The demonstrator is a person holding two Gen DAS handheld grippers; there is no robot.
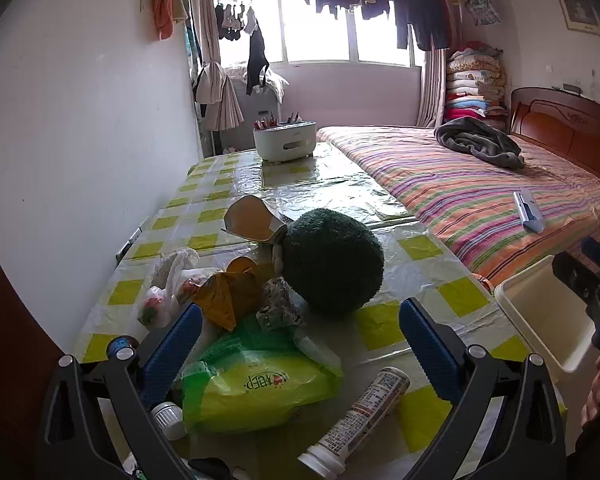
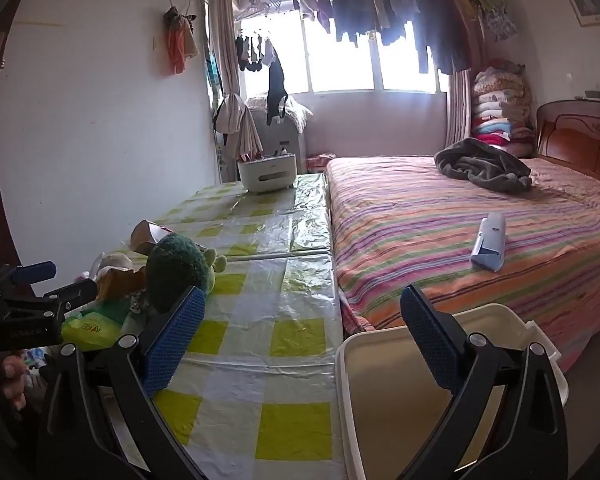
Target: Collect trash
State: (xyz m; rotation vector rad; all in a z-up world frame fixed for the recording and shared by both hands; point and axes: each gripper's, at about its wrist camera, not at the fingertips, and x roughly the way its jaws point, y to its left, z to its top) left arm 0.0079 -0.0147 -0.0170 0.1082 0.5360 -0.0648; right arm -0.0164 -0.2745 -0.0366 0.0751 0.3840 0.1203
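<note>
A heap of trash lies on the checkered table: a green plastic pack, a white tube, crumpled orange paper, a thin plastic bag and a torn cardboard carton. My left gripper stands open just above the green pack, touching nothing. The cream bin sits at the table's right edge beside the bed. My right gripper hangs open over the bin's left rim and the table, with nothing between its fingers.
A dark green plush toy rests behind the trash. A white organizer box stands at the table's far end. The striped bed carries a grey blanket and a blue-white packet. A white wall runs along the left.
</note>
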